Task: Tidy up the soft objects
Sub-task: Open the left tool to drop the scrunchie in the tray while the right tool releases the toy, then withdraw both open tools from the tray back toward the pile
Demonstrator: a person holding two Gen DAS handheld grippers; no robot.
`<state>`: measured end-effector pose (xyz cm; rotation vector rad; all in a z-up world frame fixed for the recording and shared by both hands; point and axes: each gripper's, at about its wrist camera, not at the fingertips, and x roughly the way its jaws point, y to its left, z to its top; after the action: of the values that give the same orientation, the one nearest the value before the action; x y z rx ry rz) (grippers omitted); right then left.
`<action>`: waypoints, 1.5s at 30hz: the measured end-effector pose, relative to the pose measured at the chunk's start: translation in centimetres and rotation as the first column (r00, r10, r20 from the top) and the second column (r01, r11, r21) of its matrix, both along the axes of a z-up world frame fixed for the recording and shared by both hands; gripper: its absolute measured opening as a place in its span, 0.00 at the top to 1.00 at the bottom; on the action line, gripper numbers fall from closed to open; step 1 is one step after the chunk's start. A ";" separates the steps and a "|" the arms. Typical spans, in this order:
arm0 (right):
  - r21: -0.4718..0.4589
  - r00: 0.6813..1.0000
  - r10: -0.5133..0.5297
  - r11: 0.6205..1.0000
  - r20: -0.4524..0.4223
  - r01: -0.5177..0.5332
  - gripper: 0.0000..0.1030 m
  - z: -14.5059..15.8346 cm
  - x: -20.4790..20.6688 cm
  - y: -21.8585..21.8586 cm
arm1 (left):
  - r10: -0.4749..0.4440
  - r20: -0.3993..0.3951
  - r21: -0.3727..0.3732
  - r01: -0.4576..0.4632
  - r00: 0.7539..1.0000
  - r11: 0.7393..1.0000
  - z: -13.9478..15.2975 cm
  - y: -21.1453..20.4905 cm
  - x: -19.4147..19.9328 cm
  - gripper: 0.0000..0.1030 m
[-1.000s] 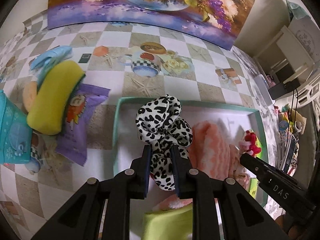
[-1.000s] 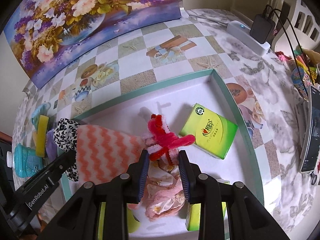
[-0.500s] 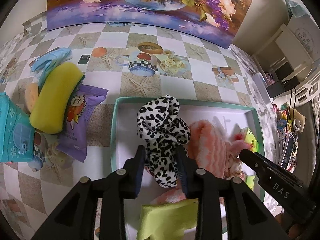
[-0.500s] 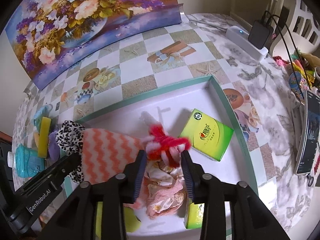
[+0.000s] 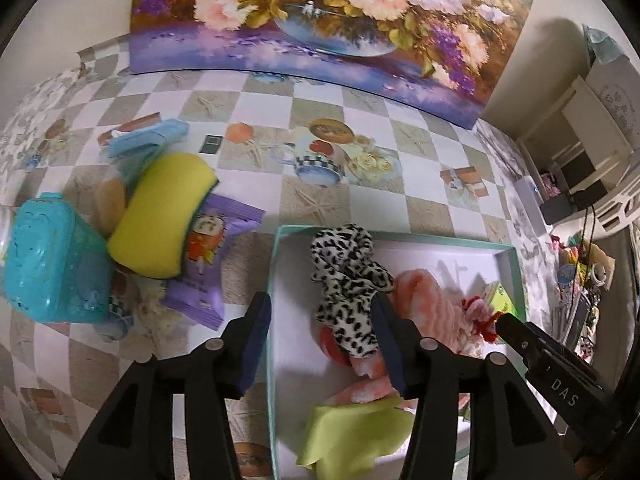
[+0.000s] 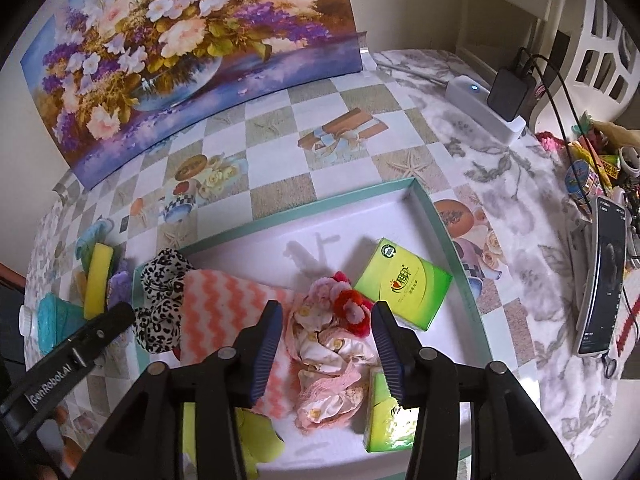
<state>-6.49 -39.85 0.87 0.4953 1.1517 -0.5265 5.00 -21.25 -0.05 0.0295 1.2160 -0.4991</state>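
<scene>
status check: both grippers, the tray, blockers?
Left gripper open, just released leopard scrunchie. Right gripper open over red chenille flower. Both lie in teal tray. Nothing in the way.

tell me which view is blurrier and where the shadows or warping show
Left wrist view: softer, dimmer; teal container and yellow sponge smeared. Right wrist view: brighter, sharper; faint shadow on the box floor, painting bowed by the fisheye.

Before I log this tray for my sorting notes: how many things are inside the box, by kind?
Inside the teal box:
Green tissue packs: 2
Leopard scrunchie: 1
Orange zigzag cloth: 1
Pink frilly fabric: 1
Red-pink fuzzy piece: 1
Lime cloth: 1
Total: 7
</scene>
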 end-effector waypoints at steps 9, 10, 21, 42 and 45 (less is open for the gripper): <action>-0.009 0.999 -0.002 1.000 -0.044 0.001 0.26 -0.8 0.0 0.0 | 0.057 0.058 0.055 -0.060 0.997 0.997 -0.2 0.9 0.4 0.17; -0.011 0.999 0.000 1.000 -0.051 0.000 0.25 -1.0 0.1 0.0 | 0.062 0.063 0.059 -0.066 0.996 0.996 -0.2 0.9 0.4 0.17; -0.073 0.998 0.000 0.997 -0.066 -0.004 0.00 -0.8 0.2 0.3 | 0.090 0.089 0.090 -0.098 0.992 0.991 -0.4 1.5 0.8 0.06; -0.052 0.995 0.073 0.996 0.070 -0.069 0.00 2.7 1.9 3.1 | 0.055 0.127 0.093 -0.067 0.990 0.993 4.1 4.1 2.3 0.06; -0.052 0.990 0.099 0.994 0.102 -0.094 0.00 3.5 2.5 4.1 | 0.076 0.152 0.088 -0.090 0.986 0.992 5.3 5.9 3.1 0.06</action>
<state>-3.97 -35.76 4.38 0.4191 1.0550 -0.4380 8.08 -15.30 5.24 0.0952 1.0897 -0.3598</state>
